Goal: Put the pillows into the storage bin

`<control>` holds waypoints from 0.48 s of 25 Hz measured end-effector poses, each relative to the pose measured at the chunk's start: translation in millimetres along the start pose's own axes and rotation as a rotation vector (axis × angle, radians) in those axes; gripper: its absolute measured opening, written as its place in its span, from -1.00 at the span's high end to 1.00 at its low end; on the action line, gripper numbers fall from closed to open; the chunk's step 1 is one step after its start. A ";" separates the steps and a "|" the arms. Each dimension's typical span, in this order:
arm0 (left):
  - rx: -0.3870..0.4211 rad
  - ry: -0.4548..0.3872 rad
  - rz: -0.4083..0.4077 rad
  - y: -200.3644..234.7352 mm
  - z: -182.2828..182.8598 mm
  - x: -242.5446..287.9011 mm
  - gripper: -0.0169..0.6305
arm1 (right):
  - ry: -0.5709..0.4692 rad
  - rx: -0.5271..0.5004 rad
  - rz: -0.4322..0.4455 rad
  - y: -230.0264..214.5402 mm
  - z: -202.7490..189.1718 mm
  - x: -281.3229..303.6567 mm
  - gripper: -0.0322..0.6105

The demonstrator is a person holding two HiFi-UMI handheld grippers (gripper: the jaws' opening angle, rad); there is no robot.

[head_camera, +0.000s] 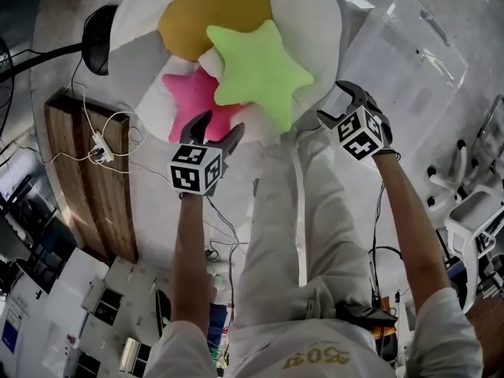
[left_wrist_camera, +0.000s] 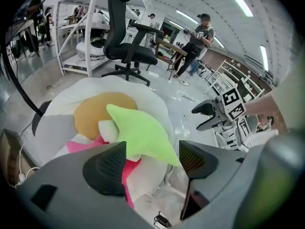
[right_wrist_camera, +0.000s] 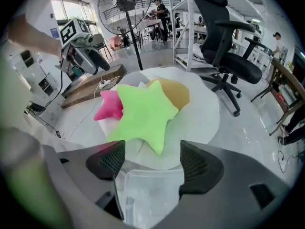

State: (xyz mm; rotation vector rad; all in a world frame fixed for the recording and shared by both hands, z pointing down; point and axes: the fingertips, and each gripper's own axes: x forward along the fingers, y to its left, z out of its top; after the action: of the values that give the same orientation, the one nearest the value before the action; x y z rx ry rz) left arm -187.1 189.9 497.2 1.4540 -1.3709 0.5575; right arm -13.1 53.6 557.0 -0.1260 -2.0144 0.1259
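My left gripper and right gripper are both wide open, nothing between the jaws. The green star pillow lies flat, one arm pointing toward me, overlapping the pink star pillow and the orange round pillow. All three rest on the white cushion. The clear storage bin sits to its right.
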 end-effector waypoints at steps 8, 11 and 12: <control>0.006 0.032 0.009 23.3 -12.9 35.0 -0.17 | 0.046 -0.018 0.015 1.6 -16.0 40.3 -0.20; 0.023 0.038 0.020 31.4 -11.5 46.6 -0.17 | 0.061 -0.011 0.015 -1.8 -21.5 52.3 -0.20; 0.024 0.039 0.022 33.3 -11.8 49.9 -0.17 | 0.068 -0.011 0.017 -2.3 -23.8 56.2 -0.20</control>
State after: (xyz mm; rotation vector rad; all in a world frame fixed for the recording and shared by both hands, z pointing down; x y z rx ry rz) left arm -202.1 183.2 556.1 1.4421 -1.3553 0.6153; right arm -15.9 60.3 617.6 -0.1521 -1.9471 0.1194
